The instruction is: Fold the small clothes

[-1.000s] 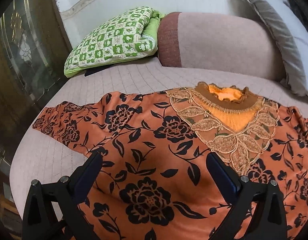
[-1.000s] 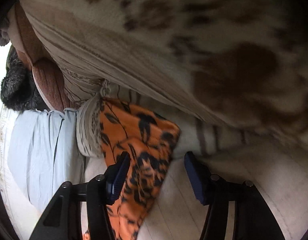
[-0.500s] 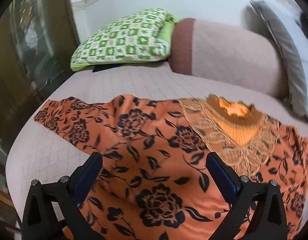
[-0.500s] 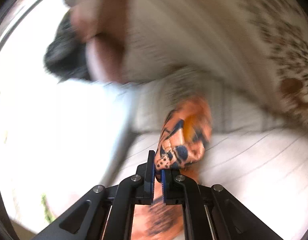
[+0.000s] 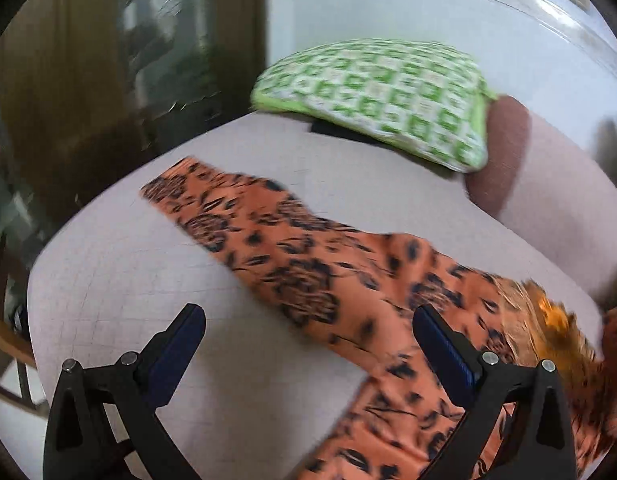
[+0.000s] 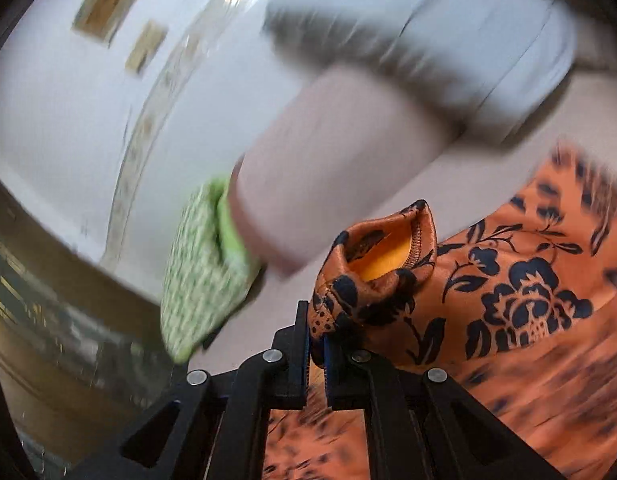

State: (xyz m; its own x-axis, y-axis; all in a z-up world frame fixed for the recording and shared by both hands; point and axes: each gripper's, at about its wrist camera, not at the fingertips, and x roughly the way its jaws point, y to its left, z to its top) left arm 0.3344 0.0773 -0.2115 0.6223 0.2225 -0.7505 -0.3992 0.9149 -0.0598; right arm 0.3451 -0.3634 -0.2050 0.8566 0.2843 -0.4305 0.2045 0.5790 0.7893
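The orange flowered top lay spread across the pale quilted bed, one sleeve reaching toward the green checked pillow. The right gripper had its jaws pinched tight on the other sleeve's cuff, lifting it. The left gripper hung above the bed, jaws wide apart and holding nothing.

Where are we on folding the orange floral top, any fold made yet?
No finished fold shows. In hand: the right gripper is shut on one sleeve cuff of the orange black-flowered top, lifted off the quilted bed cover. The left gripper is open and empty; the other sleeve lies flat, unfolded.
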